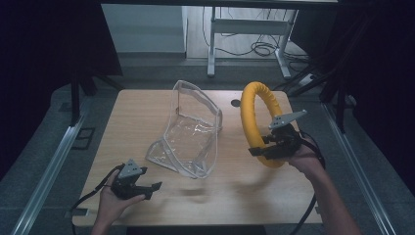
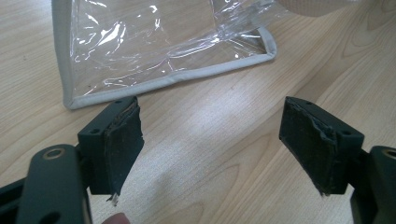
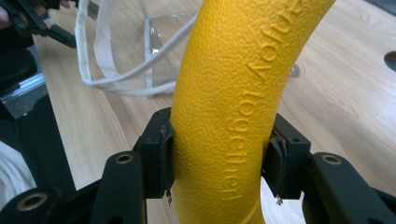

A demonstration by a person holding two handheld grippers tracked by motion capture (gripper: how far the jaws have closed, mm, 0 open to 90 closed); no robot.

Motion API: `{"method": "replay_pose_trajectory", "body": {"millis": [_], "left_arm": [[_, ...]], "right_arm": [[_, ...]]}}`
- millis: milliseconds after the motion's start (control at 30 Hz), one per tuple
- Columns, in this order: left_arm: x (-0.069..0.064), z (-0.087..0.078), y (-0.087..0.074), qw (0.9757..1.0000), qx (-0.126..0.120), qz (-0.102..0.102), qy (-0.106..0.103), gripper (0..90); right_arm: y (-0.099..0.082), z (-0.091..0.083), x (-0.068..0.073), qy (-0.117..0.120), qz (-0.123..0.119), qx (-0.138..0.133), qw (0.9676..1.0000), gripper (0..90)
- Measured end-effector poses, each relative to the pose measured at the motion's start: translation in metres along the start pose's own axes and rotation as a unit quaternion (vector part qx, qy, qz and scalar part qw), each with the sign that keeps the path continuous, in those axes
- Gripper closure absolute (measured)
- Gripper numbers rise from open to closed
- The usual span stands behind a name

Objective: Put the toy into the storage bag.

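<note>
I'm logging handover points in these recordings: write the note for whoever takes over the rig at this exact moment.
Right gripper: shut on the yellow ring, holding it upright above the table's right side, apart from the bag.
Left gripper: jaws wide open with nothing between them, low over the table, just short of the clear bag's near corner.
Bag: stands slumped mid-table, its mouth open towards the ring's side.
Done: ring picked up.
Left, probably: steady or open the bag with the left gripper, then put the ring inside.
</note>
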State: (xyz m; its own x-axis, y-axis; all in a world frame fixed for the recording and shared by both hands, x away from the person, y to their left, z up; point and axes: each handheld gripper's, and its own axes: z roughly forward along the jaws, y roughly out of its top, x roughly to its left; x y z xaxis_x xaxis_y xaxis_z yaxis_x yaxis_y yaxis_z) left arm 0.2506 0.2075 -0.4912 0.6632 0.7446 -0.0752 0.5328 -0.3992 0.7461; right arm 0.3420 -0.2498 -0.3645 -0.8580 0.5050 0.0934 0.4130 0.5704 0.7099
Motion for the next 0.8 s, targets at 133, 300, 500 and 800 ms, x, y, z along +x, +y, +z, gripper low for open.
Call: {"method": "replay_pose_trajectory", "body": {"millis": [133, 300, 500, 800], "left_arm": [[0.0, -0.001, 0.0, 1.0, -0.001, -0.001, 0.001, 21.3], [0.0, 0.0, 0.0, 1.0, 0.0, 0.0, 0.0, 21.3], [0.0, 0.0, 0.0, 1.0, -0.001, -0.001, 0.0, 21.3], [0.0, 0.001, 0.0, 1.0, -0.002, -0.001, 0.001, 21.3]], "right_arm": [[0.003, -0.001, 0.002, 0.002, -0.003, -0.009, 1.0, 49.9], [0.008, -0.002, 0.005, 0.003, -0.007, -0.027, 0.9996, 49.8], [0.014, 0.0, 0.008, 0.012, -0.008, -0.05, 0.9986, 49.8], [0.018, 0.0, 0.01, 0.014, -0.007, -0.067, 0.9976, 49.7]]}}
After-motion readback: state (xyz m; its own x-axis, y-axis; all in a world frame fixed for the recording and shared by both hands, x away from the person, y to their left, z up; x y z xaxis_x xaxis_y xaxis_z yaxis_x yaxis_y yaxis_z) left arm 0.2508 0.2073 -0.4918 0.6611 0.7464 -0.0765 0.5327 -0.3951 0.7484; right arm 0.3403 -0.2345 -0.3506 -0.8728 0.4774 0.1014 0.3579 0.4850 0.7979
